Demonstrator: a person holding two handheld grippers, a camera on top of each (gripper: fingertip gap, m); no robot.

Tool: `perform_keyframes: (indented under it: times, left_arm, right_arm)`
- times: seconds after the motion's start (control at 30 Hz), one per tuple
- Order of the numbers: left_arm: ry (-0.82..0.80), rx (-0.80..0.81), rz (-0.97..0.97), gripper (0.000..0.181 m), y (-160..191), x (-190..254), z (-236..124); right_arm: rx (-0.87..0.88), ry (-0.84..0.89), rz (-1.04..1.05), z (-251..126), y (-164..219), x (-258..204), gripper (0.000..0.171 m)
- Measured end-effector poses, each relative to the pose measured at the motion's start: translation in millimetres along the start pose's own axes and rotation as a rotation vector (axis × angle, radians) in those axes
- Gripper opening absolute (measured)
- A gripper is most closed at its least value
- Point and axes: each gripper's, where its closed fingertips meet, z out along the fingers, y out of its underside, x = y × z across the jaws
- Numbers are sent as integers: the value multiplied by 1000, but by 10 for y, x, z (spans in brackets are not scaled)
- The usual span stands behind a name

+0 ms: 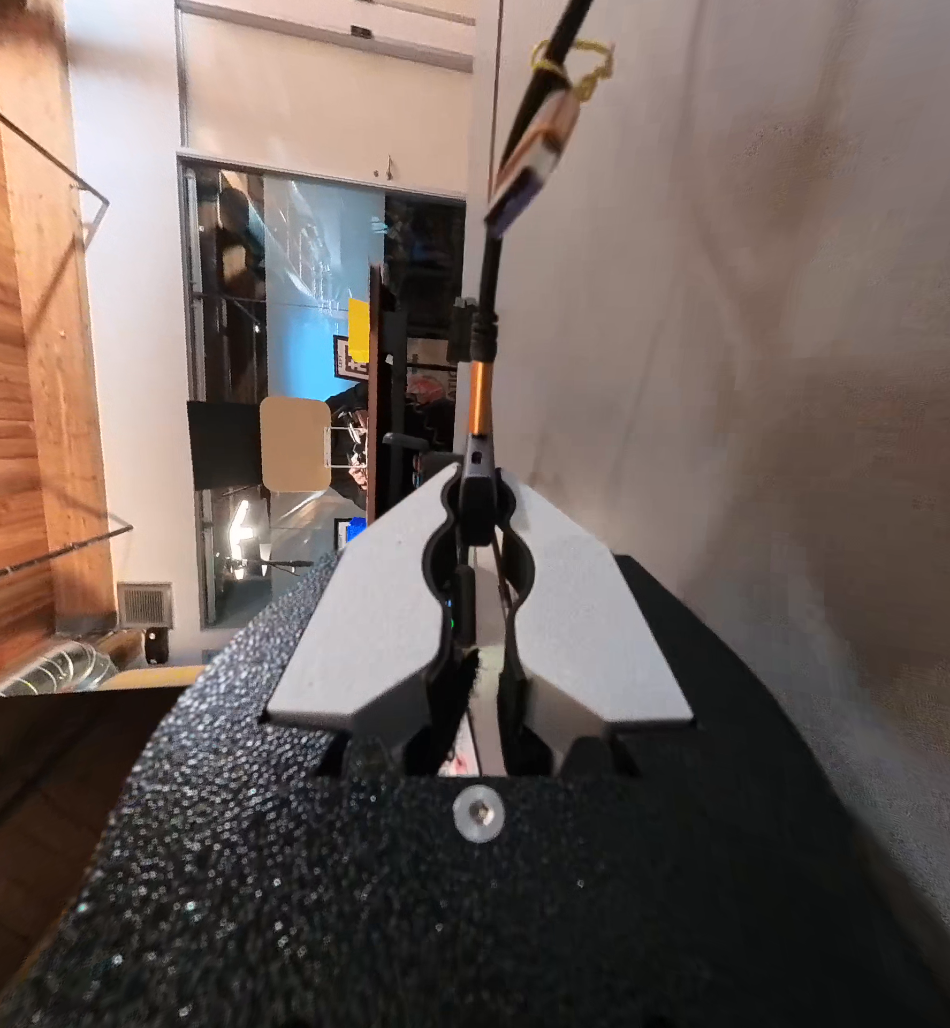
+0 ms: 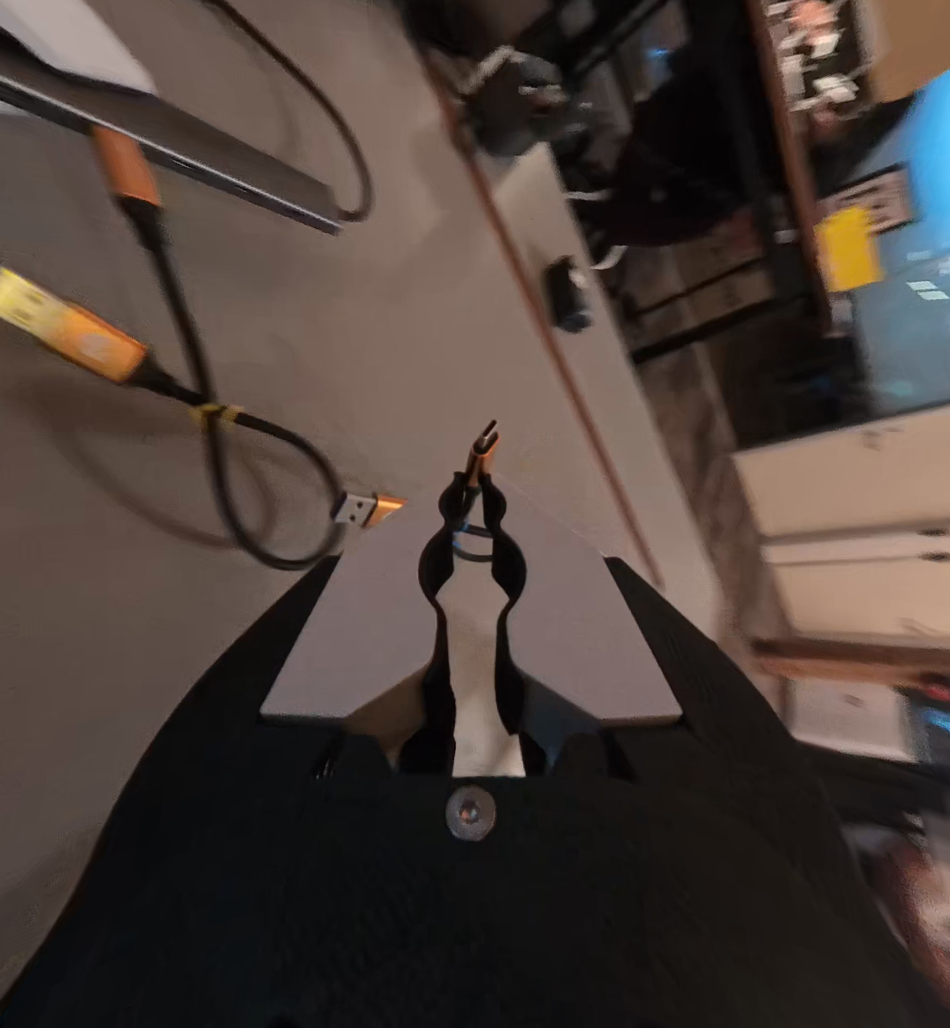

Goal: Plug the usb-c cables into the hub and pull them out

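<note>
My left claw (image 1: 478, 495) grips the hub (image 1: 477, 473), orange plug (image 1: 481, 398) seated in it. Right claw (image 2: 472, 489) pinches another plug (image 2: 482, 450), away from the hub (image 2: 200, 150).

Hub (image 1: 477, 473): dark grey slim body, seen end-on in my left gripper (image 1: 478, 489), clamped between the fingertips, upright in the left wrist view.
Plugged cable (image 1: 481, 398): orange-sleeved connector seated in the hub's far end; black cord runs on from it.
Hub, from my right wrist view (image 2: 194, 153): long dark bar, one orange plug (image 2: 126, 167) in its edge.
USB-C plug (image 2: 483, 450): orange shell, metal tip free, pinched in my right gripper (image 2: 475, 487), well apart from the hub.
Loose ends: two orange USB-A plugs (image 2: 369, 509), (image 2: 66, 328) on the grey table (image 2: 350, 334).
</note>
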Motion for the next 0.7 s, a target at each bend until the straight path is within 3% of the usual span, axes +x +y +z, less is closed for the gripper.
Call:
perform_keyframes:
  times: [0.2, 0.37, 0.47, 0.53, 0.7]
  left_arm:
    - [36, 13, 12, 8, -41, 68, -10]
    - [80, 13, 3, 8, -54, 151, 0]
    - [102, 13, -55, 8, -42, 165, 7]
    - [110, 11, -77, 8, -33, 166, 8]
    - [118, 12, -95, 8, -40, 166, 8]
  right_arm:
    - [26, -274, 172, 234, 45, -473, 5]
    - [256, -446, 361, 203, -241, -671, 33]
    - [458, -487, 197, -38, -527, -818, 48]
    - [533, -464, 41, -141, -657, -974, 47]
    - [463, -299, -217, 10, -734, -1212, 39]
